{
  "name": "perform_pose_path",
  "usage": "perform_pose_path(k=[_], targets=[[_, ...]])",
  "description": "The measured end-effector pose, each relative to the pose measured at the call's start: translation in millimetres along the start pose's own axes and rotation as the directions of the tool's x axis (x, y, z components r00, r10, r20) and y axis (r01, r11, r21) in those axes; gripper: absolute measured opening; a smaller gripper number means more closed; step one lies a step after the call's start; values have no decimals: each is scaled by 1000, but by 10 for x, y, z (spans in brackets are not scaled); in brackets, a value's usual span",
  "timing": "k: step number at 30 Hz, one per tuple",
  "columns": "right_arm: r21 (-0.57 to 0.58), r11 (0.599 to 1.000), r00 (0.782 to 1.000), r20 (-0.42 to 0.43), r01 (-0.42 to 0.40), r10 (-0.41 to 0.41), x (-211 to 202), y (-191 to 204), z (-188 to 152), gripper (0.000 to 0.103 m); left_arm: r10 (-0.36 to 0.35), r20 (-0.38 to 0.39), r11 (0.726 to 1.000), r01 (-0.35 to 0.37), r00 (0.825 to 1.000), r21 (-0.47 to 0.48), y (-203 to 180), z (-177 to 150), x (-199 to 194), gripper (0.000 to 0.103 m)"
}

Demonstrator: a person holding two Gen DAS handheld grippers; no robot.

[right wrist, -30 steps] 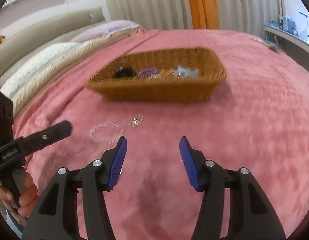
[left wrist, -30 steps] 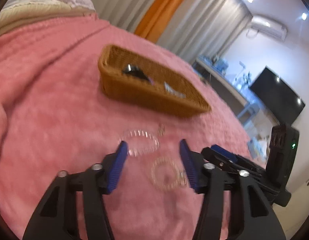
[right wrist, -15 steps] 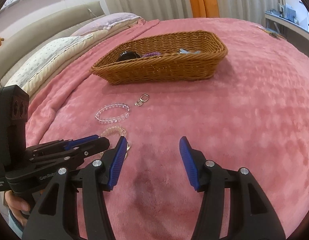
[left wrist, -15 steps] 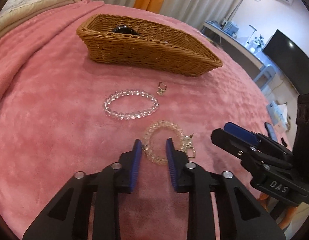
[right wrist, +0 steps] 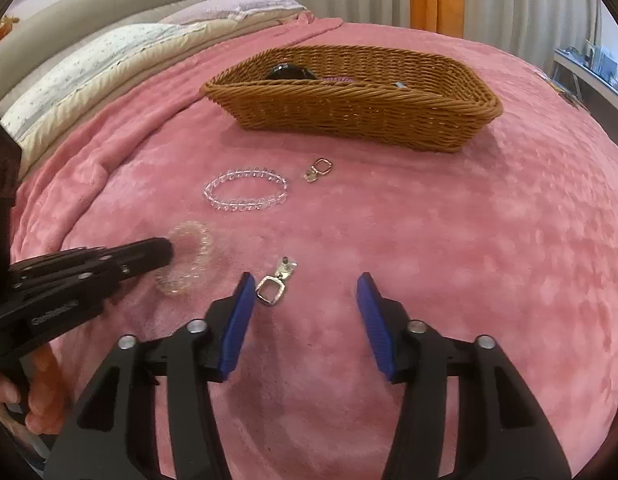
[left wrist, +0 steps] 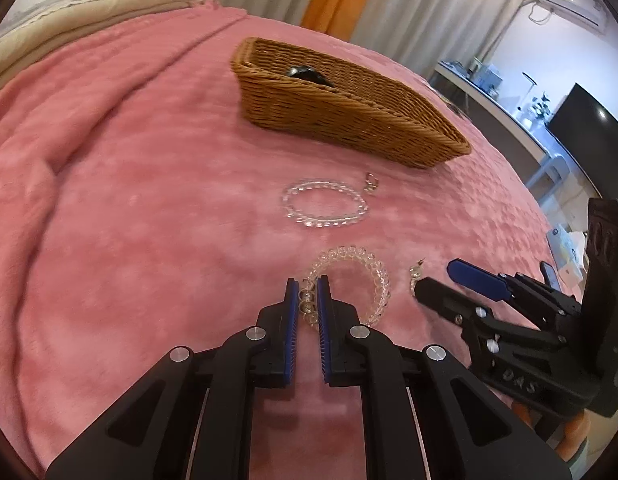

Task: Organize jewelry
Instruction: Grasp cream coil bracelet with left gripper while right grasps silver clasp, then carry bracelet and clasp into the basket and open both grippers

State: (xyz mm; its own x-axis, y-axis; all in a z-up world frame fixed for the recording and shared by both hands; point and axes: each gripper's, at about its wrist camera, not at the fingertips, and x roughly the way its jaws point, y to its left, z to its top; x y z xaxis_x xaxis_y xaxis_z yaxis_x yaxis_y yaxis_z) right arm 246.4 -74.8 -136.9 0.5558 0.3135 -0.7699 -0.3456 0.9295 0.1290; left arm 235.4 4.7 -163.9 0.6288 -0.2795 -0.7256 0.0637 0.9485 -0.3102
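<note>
Jewelry lay on the pink bed cover (left wrist: 149,200). Half a second before, the left tongs (left wrist: 307,294) straddled the near side of the pale coil bracelet (left wrist: 361,276) with a gap; now they had closed on its near rim. The right tongs (right wrist: 305,292), wide earlier, were closing, nothing pressed between them; a silver clasp (right wrist: 271,289) lay just inside their left pad. Beyond both tongs lay a clear bead bracelet (right wrist: 247,194) and a small clasp (right wrist: 319,170), with the wicker basket (right wrist: 349,116) farther off, unmoved.
</note>
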Motion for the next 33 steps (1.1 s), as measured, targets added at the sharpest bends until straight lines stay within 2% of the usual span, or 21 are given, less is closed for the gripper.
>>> perform_pose_path(k=[7,11,17,22,24,26,29,33], targets=[[-7,1000,1000,-19,20,-20,114,126,95,28,71,14,997,-72,997,29,-34,-41,-43,8],[-34,999,1000,-20,6,-7,140,171,104,10,58,9,998,-58,998,26,8,-46,-36,10],[-3,1000,1000,-1,-31,31,83,100,58,9,8,-8,1000,-8,1000,8,69,-42,-40,12],[55,996,997,23,-73,72,19,-44,45,9,-6,-27,999,7,1000,33,11,-37,-6,25],[69,994,996,32,-87,85,4,-78,42,9,19,-28,998,-17,999,65,-57,-45,19,29],[75,992,994,49,-99,96,-33,-97,39,9,57,-23,993,-54,998,105,-133,-55,43,27],[81,988,988,87,-131,124,-115,-111,42,9,109,-8,982,-106,994,158,-226,-70,50,9],[128,967,969,141,-222,204,-299,-239,85,9,56,7,991,-56,998,121,-188,-31,-43,8]])
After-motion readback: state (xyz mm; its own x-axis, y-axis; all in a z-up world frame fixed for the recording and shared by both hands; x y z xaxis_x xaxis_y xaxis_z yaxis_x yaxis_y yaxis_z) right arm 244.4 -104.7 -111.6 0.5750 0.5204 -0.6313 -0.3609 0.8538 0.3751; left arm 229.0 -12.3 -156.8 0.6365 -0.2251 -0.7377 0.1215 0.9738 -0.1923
